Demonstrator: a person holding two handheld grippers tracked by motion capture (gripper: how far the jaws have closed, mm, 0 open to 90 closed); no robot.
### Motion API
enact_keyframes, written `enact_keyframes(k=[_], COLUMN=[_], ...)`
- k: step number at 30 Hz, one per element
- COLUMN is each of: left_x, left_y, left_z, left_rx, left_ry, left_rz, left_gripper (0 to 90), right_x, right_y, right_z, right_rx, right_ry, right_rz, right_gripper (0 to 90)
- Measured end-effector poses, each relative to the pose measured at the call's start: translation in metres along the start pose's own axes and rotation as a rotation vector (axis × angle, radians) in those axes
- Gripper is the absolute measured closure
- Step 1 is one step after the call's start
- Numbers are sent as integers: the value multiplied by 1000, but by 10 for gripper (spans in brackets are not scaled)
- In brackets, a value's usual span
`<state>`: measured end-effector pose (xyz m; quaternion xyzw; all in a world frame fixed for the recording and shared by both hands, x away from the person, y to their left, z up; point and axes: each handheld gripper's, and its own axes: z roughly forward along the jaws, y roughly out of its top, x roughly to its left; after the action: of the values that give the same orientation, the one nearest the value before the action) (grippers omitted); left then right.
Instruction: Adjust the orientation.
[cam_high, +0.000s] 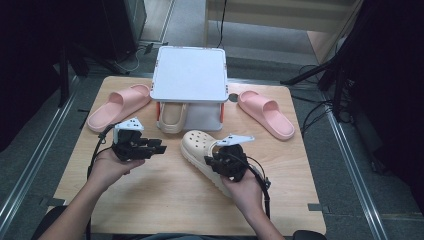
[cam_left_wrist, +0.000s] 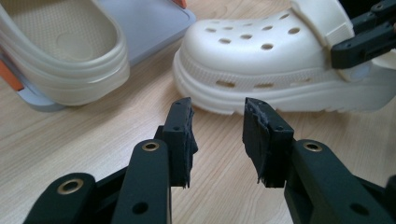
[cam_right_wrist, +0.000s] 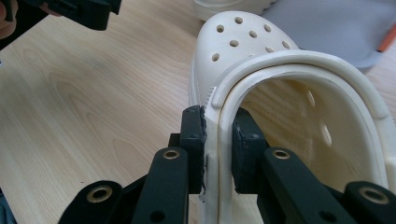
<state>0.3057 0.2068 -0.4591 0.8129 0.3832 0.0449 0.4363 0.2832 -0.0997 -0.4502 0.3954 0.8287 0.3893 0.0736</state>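
A cream clog with holes (cam_high: 199, 144) lies on the wooden table (cam_high: 165, 195) in front of a white shoe rack (cam_high: 189, 75). My right gripper (cam_high: 211, 161) is shut on the clog's side wall near the heel; in the right gripper view the pads (cam_right_wrist: 194, 135) pinch the rim of the clog (cam_right_wrist: 243, 42) from both sides. To the left of the clog, my left gripper (cam_high: 161, 148) hovers open with nothing between its jaws. The left gripper view has its fingertips (cam_left_wrist: 217, 135) pointing at the clog's toe (cam_left_wrist: 261, 60), a short way off it.
A beige slipper (cam_high: 172, 117) sits on the rack's lower shelf, seen close in the left gripper view (cam_left_wrist: 60, 51). One pink slide (cam_high: 120, 106) lies left of the rack and another pink slide (cam_high: 266, 113) lies right of it. Dark stands surround the table.
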Motion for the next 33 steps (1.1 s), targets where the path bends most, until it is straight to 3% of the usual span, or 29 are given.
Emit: enact_keyframes(k=[10, 19, 22, 24, 29, 32, 33], left_x=[-3, -8, -5, -6, -8, -8, -8], left_y=[-8, -11, -10, -10, -10, -10, -10], left_z=[10, 18, 19, 20, 23, 27, 31], left_rx=[24, 46, 59, 52, 54, 58, 61], left_ry=[8, -8, -27, -14, 9, 13, 16], left_rz=[-15, 5, -44, -40, -26, -25, -23], left_gripper=[674, 665, 713, 740, 779, 785, 787], right_x=[8, 12, 8, 6, -6, -14, -22], right_y=[-7, -12, -12, -12, -11, -10, -9], right_z=[24, 32, 25, 18, -7, -15, -20], right_rx=[25, 68, 37, 30, 25, 14, 5], right_ry=[58, 90, 126, 144, 179, 163, 139], right_rz=[-45, -84, -75, -77, -93, -99, -107], right_gripper=[785, 747, 674, 675, 816, 874, 900])
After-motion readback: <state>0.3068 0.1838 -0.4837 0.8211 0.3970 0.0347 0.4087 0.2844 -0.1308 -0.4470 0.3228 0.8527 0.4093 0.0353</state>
